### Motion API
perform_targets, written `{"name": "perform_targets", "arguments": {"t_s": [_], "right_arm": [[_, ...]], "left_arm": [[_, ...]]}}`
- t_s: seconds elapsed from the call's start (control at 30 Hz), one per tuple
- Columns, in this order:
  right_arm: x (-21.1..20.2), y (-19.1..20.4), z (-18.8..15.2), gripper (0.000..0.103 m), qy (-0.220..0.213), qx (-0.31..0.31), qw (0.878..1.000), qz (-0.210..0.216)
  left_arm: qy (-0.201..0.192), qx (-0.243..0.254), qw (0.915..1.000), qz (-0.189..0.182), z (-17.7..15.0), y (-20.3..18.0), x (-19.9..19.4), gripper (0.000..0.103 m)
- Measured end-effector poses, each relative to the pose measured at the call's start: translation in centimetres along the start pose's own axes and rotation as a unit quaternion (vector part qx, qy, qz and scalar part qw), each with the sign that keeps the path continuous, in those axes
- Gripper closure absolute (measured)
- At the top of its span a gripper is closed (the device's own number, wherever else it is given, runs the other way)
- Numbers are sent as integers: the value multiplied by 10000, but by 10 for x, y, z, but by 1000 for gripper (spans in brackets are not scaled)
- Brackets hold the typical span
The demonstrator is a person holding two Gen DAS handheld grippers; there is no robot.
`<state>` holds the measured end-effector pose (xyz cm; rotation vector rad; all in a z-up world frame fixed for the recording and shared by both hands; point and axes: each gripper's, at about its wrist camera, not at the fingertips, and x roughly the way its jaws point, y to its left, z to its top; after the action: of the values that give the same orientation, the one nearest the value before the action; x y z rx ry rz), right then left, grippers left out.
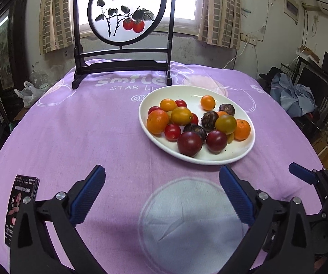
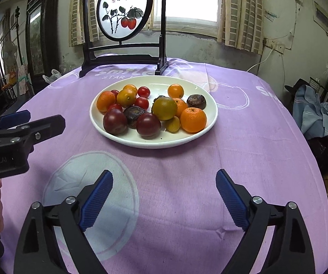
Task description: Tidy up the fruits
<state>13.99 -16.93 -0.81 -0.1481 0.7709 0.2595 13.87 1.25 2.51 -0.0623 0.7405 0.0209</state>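
A white oval plate (image 1: 241, 157) (image 2: 127, 140) sits on the purple tablecloth, holding several fruits: oranges (image 1: 157, 121) (image 2: 193, 119), dark plums (image 1: 189, 143) (image 2: 148, 124), small red tomatoes (image 1: 172, 132) (image 2: 141, 102), a greenish tomato (image 2: 164, 108) and brown water chestnuts (image 1: 209, 120) (image 2: 196, 101). My left gripper (image 1: 162, 175) is open and empty, above the cloth, short of the plate's near left side. My right gripper (image 2: 164, 180) is open and empty, short of the plate's near rim. The left gripper also shows at the left of the right wrist view (image 2: 22, 123).
A dark wooden stand with a round persimmon painting (image 1: 123, 11) (image 2: 124, 11) stands at the table's far edge behind the plate. A small printed card packet (image 1: 21, 207) lies near the left front edge. Room clutter surrounds the table (image 2: 255, 137).
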Motion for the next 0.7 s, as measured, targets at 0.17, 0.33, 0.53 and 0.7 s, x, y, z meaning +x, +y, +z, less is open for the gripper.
{"name": "perform_targets", "arguments": {"t_s": [0.17,0.33,0.53,0.7], "right_arm": [[2,-5,-5,6,-31,103,9999,-22],[7,-13,-10,5,9,219,9998,17],[14,-19,-15,5,155,272,9995,-28],[13,-21,-16,5,164,316,9993,-95]], "left_arm": [[-7,-14,9999,102,-5,4,1,5],[24,9,9999,146,-8,6,9,5],[81,130,9997,189,-16,4,20,5],[178,243,9993,204,-21,2,27,5]]}}
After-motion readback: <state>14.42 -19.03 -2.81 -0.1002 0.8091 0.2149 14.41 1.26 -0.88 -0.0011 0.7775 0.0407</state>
